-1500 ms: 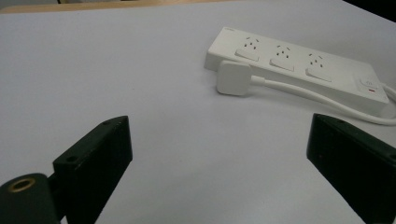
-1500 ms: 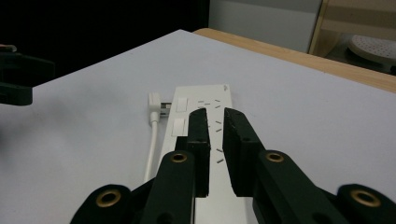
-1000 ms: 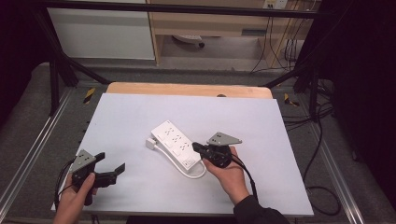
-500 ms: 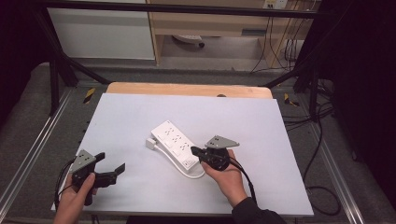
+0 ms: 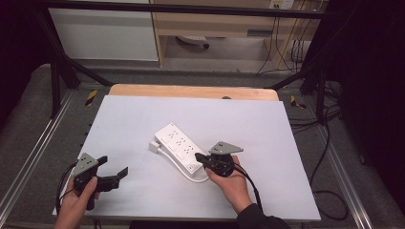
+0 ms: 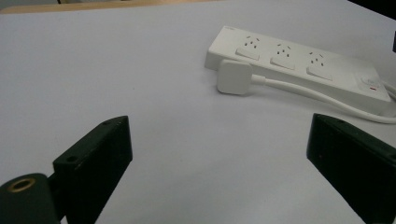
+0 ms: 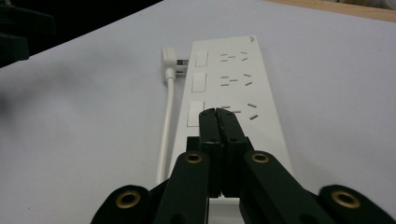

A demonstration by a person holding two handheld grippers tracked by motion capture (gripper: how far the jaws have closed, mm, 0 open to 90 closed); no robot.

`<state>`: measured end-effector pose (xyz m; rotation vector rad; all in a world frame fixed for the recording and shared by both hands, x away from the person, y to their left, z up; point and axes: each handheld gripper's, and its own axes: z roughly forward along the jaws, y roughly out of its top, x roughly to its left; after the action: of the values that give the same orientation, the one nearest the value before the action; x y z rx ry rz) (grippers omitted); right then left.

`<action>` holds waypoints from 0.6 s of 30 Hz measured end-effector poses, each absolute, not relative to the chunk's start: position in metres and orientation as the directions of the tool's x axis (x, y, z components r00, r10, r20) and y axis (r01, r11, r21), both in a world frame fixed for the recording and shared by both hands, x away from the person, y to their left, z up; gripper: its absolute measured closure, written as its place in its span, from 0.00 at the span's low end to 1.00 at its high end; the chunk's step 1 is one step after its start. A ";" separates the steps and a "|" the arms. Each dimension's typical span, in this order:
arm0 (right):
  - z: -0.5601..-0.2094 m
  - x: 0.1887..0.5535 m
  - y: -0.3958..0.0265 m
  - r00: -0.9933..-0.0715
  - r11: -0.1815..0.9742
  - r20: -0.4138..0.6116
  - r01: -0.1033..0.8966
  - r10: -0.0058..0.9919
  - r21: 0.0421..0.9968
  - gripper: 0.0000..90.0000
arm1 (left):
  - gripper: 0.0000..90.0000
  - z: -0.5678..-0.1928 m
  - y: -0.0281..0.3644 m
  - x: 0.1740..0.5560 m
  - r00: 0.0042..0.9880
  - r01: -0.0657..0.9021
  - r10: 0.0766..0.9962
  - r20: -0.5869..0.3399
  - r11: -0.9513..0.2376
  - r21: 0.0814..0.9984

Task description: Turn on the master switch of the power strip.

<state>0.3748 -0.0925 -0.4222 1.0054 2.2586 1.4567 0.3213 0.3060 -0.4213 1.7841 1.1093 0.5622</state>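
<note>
A white power strip (image 5: 177, 144) lies slantwise at the middle of the white table (image 5: 143, 119), its sockets facing up (image 7: 238, 79) (image 6: 299, 65). Its white cord (image 7: 167, 116) runs along one side and ends in a flat plug (image 5: 154, 146) (image 6: 235, 77) lying beside the strip's far end. My right gripper (image 5: 198, 159) is shut with nothing between its jaws; the tips (image 7: 217, 112) sit over the near end of the strip, whether touching I cannot tell. My left gripper (image 5: 113, 165) stands wide open near the front left corner, jaws apart (image 6: 219, 126) above bare table, well short of the plug.
A wooden edge (image 5: 191, 90) shows behind the white sheet. Metal rails (image 5: 28, 157) run along both sides of the table, black frame posts (image 5: 62, 71) stand at the back, and cables (image 5: 329, 143) trail over the floor at the right.
My right gripper has shifted slightly nearer and lower over the strip's near end. The left gripper and the strip have stayed put.
</note>
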 end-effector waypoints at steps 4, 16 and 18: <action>-0.426 0.374 -0.091 -0.725 0.258 0.141 0.410 0.675 0.875 1.00 | 0.08 -0.421 0.306 0.321 0.488 0.443 0.869 -0.085 -0.162 0.882; -0.431 0.374 -0.086 -0.725 0.274 0.139 0.420 0.674 0.865 1.00 | 0.08 -0.422 0.306 0.321 0.487 0.443 0.869 -0.087 -0.160 0.882; -0.432 0.374 -0.085 -0.728 0.282 0.131 0.417 0.673 0.864 1.00 | 0.08 -0.421 0.306 0.321 0.488 0.444 0.869 -0.086 -0.162 0.881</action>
<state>0.3739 -0.0849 -0.4321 1.0013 2.2944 1.4231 0.3212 0.3058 -0.4214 1.7863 1.1087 0.5627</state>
